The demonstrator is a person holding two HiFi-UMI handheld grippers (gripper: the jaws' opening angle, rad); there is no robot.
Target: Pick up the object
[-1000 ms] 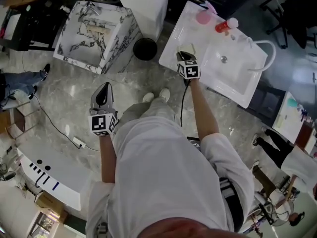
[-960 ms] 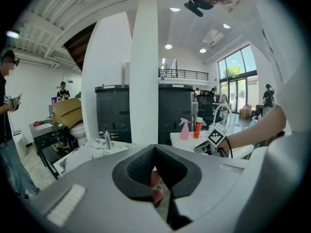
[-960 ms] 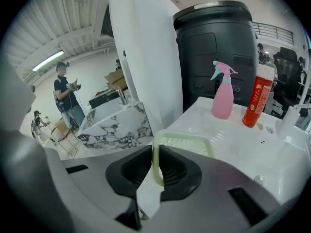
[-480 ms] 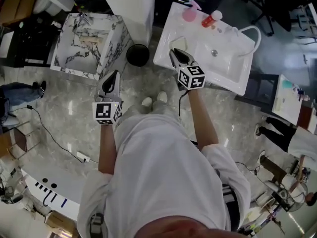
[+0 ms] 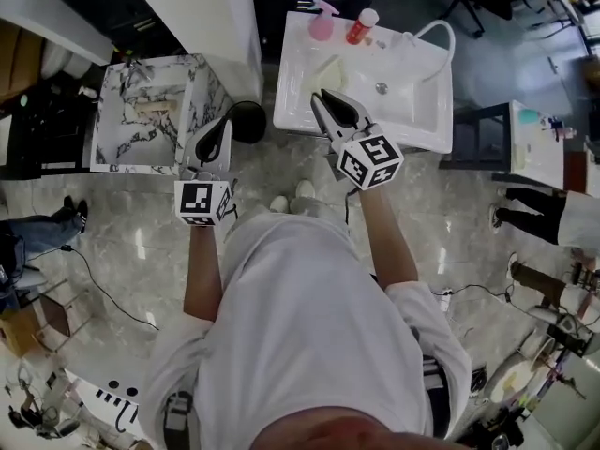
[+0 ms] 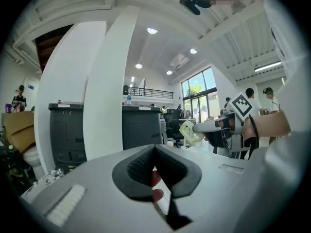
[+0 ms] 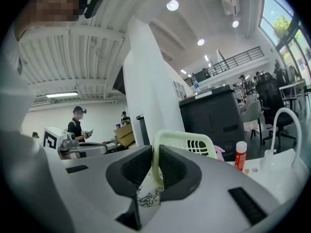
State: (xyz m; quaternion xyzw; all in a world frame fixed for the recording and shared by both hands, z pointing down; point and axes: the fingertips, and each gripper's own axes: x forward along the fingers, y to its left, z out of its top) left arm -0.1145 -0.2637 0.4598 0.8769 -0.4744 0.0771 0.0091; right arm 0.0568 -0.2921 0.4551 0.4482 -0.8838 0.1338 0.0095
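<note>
The object is a pale yellow plastic basket (image 7: 187, 142) with slotted sides. My right gripper (image 7: 155, 159) is shut on its rim, the thin wall pinched between the dark pads. In the head view the right gripper (image 5: 321, 99) hangs over the left end of the white sink (image 5: 417, 120), and the basket (image 5: 326, 71) shows only faintly beyond its tips. The left gripper view shows the basket (image 6: 189, 132) held up in the air. My left gripper (image 5: 221, 126) hovers beside it to the left, its pads (image 6: 141, 166) together with nothing between them.
A pink spray bottle (image 5: 322, 22) and a red bottle (image 5: 361, 26) stand at the sink's back edge, near a hose tap (image 5: 433, 34). A marble-patterned basin (image 5: 141, 111) and a black round bin (image 5: 247, 120) sit left of a white pillar (image 5: 202, 7). Other people stand around.
The right gripper has risen from the sink's left edge with the basket in it. The left gripper has come up and forward beside it. The head has turned, bringing the sink squarer.
</note>
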